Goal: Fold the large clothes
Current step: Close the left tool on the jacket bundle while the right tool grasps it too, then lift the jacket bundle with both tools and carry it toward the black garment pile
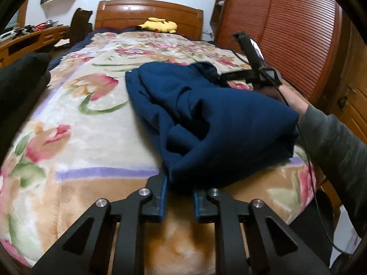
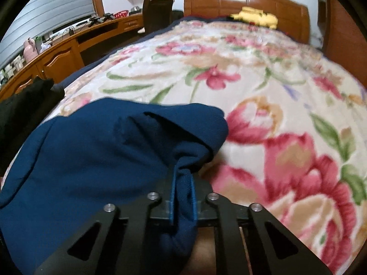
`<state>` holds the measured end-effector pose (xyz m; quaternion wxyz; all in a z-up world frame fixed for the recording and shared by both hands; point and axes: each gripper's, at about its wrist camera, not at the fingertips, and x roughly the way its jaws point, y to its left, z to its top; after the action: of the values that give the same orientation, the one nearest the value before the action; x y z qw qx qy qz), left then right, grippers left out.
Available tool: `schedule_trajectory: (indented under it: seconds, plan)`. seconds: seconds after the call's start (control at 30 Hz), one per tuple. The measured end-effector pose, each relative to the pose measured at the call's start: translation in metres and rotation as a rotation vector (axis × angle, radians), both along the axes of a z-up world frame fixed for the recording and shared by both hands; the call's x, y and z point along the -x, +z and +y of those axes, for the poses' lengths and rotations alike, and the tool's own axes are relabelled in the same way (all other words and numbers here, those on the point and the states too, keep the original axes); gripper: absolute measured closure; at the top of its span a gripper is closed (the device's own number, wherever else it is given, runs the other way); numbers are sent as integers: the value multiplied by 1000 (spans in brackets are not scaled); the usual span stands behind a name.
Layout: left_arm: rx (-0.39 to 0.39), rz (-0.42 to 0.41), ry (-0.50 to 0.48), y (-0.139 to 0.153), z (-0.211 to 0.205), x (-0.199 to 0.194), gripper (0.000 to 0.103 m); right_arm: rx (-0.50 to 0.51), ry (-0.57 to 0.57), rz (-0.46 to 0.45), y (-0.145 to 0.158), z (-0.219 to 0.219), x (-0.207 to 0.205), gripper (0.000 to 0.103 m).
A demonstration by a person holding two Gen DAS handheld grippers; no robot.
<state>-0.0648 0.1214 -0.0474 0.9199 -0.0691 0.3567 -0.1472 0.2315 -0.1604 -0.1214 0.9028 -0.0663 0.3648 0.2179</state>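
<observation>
Blue garment [image 1: 206, 119] lies bunched near the bed's [image 1: 91, 119] foot edge. The left gripper [image 1: 180, 188] and right gripper [image 2: 182, 190] fingers are each clenched on its fabric. Bare floral blanket lies open beyond it toward the headboard [image 1: 149, 13].

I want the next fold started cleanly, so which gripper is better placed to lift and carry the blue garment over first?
Probably right. The right gripper is shut on the blue garment, cloth plainly bunched between its pads. The left gripper grips only the hem.
</observation>
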Motion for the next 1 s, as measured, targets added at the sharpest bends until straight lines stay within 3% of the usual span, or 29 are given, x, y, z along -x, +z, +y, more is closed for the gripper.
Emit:
schedule_trajectory:
  seconds: [0.13, 0.43, 0.6, 0.7, 1.0]
  plan:
    - [51, -25, -20, 12, 9, 2, 90, 26, -20, -74, 21, 8, 13, 96]
    - [-35, -154, 35, 62, 37, 17, 92, 80, 32, -211, 69, 36, 53, 97]
    - [-85, -200, 92, 91, 78, 16, 92, 97, 53, -278, 91, 58, 61, 97]
    - [-62, -219, 138, 106, 106, 18, 93, 92, 59, -351, 112, 81, 69, 97]
    - [-76, -260, 285, 152, 193, 24, 93, 116, 149, -437, 165, 164, 84, 97]
